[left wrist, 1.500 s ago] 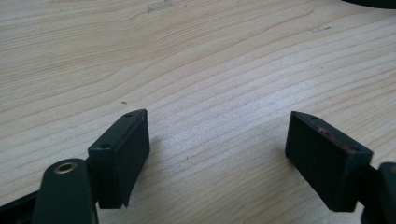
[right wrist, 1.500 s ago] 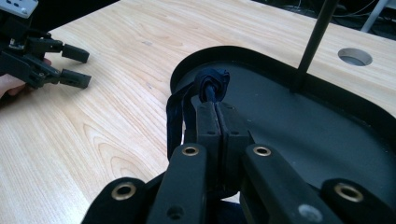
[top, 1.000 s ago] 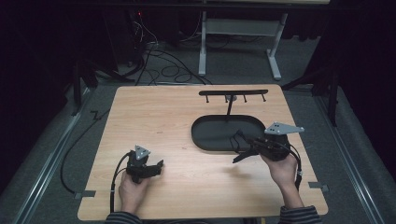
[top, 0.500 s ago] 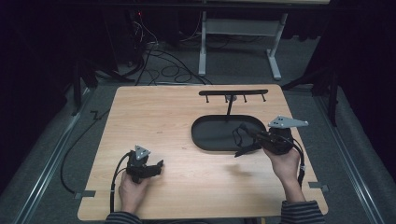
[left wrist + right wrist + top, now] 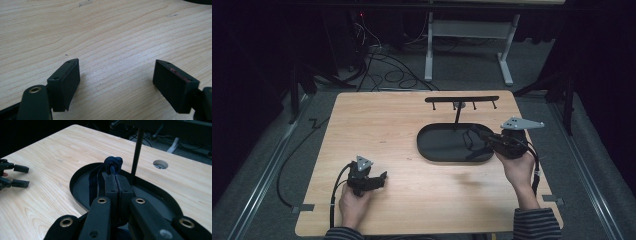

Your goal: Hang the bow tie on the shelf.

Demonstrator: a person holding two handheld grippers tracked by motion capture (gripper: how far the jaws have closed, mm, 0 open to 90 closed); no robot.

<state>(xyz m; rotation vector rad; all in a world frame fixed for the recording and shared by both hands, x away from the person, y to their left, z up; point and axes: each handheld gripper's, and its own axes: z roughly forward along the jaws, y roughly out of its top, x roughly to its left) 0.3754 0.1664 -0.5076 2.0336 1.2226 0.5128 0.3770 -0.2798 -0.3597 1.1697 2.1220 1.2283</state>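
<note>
Jaws of the right gripper (image 5: 113, 178) are clamped tight on a dark blue strap (image 5: 113, 165), whose knotted end sticks up past the tips and whose loop hangs down over the black tray (image 5: 432, 150). A thin post (image 5: 136, 152) rises from the tray just beside it. Near the table's (image 5: 387, 125) front edge, the left gripper (image 5: 116, 82) rests low over bare wood, jaws spread wide with nothing between them.

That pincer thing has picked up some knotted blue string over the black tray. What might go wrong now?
The right gripper pinches the dark blue cord just below its knot, so it might slip out. Its loops hang into the black tray and could snag the rim. The thin upright post stands close behind; a careless lift might knock it.
</note>
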